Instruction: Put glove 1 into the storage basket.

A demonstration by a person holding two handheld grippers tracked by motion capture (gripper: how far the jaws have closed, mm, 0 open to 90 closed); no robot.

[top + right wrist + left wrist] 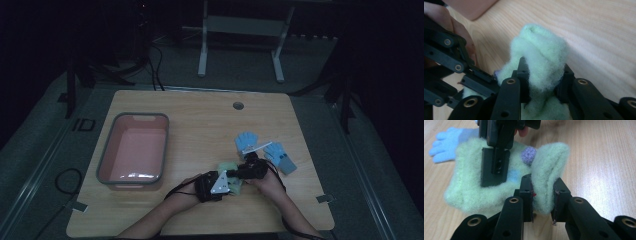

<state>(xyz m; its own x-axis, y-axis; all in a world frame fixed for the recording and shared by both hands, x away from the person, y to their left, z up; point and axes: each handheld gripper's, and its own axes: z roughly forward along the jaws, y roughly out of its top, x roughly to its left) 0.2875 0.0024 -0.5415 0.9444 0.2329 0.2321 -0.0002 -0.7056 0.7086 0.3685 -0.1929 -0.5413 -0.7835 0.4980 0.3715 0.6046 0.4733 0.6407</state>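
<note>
A fuzzy pale green knit piece (228, 166) with a small purple bobble (528, 155) lies near the table's front edge, right of centre. My left gripper (234, 183) is shut on a raised fold of it (548, 170); the fabric is squeezed between both pads. My right gripper (242, 174) comes in from the opposite side and is shut on another bunched fold (540, 52). In the left gripper view the right gripper's fingers (494, 167) lie against the green fabric. The two grippers face each other closely, with a hand behind each.
A pink tub with a grey rim (108, 145) stands at the table's left. Two light blue gloves (246, 142) (280, 157) lie just beyond the grippers, with a white strip between them. A round cable hole (238, 105) sits near the far edge.
</note>
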